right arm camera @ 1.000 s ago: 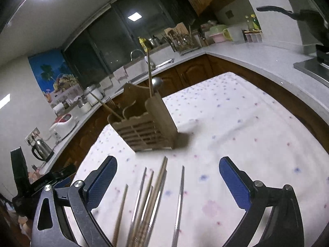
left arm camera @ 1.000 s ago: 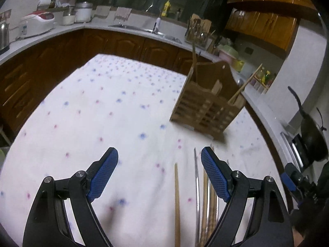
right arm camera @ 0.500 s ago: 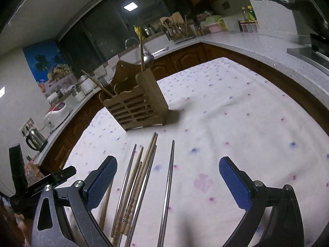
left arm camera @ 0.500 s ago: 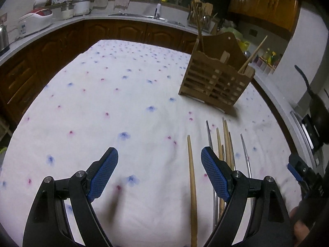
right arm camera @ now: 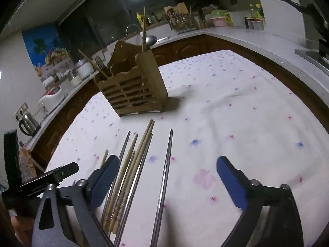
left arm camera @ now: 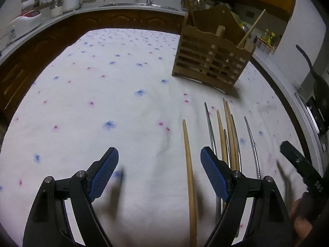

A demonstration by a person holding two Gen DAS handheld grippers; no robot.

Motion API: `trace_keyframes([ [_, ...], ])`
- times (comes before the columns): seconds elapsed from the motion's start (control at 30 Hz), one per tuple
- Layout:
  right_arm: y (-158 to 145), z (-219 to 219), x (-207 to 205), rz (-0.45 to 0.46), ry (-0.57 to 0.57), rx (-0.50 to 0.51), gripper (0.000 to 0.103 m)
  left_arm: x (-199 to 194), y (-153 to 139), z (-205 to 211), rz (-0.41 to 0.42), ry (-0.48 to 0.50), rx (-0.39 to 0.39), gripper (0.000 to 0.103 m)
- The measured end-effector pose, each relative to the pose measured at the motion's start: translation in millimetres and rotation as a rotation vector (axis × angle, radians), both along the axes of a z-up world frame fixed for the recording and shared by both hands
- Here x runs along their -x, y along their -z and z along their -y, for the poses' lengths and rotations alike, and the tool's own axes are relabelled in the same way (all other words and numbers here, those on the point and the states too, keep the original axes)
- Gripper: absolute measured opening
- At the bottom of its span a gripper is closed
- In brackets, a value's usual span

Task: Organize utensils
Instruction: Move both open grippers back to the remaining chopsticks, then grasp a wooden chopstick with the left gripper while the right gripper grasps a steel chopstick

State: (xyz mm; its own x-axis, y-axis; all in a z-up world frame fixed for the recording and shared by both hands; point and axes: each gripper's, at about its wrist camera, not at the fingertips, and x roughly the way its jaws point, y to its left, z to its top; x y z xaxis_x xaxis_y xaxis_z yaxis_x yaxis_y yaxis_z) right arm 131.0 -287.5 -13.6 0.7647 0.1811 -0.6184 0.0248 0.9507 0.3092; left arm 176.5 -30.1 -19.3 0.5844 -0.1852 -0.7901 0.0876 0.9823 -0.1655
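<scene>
A slatted wooden utensil holder (left arm camera: 211, 61) (right arm camera: 133, 90) stands on the flowered white cloth, with a few chopsticks, a fork and a ladle upright in it. In front of it lie several loose chopsticks, wooden and metal. My left gripper (left arm camera: 159, 164) hangs low over the cloth, its jaws closing slightly. One wooden chopstick (left arm camera: 189, 164) lies between its fingers, untouched. My right gripper (right arm camera: 169, 175) is closing too. A metal chopstick (right arm camera: 166, 170) and the chopstick bundle (right arm camera: 133, 164) lie between its blue pads (right arm camera: 232, 181), and neither pad presses on them.
The cloth-covered table (left arm camera: 82, 103) is ringed by a kitchen counter with dark wood cabinets. A kettle (right arm camera: 28, 123) and a rice cooker (right arm camera: 51, 98) stand at the left, a black wok (left arm camera: 318, 86) at the right. The left gripper's body (right arm camera: 41, 183) shows beside the chopsticks.
Both grippers have sunk toward the cloth and tipped downward, so the loose chopsticks reach further up into view. The right jaws have narrowed; the left ones only slightly.
</scene>
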Motion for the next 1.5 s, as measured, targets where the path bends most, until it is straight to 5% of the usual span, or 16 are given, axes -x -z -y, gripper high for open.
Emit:
trace_keyframes([
  [0.23,10,-10,-19,-0.051,-0.030,0.047,0.063,-13,4,14,-0.028,0.056,0.003,0.068],
  [0.37,16,-13,-35,-0.083,-0.044,0.071,0.050,-24,10,20,-0.058,0.078,-0.001,0.050],
  [0.63,24,-17,-68,-0.129,-0.064,0.115,0.043,-47,25,30,-0.125,0.108,0.017,0.030],
  [0.8,36,-29,-85,-0.160,-0.077,0.218,0.039,-44,27,49,-0.074,0.143,-0.084,0.030],
  [0.97,37,-33,-88,-0.160,-0.067,0.274,0.017,-42,28,55,-0.036,0.153,-0.135,0.014],
  [1.07,37,-27,-88,-0.161,-0.058,0.257,0.007,-44,27,49,-0.045,0.143,-0.109,0.007],
  [1.5,11,-21,-60,-0.101,-0.070,0.092,0.004,-25,-5,11,-0.012,0.110,0.058,0.005],
])
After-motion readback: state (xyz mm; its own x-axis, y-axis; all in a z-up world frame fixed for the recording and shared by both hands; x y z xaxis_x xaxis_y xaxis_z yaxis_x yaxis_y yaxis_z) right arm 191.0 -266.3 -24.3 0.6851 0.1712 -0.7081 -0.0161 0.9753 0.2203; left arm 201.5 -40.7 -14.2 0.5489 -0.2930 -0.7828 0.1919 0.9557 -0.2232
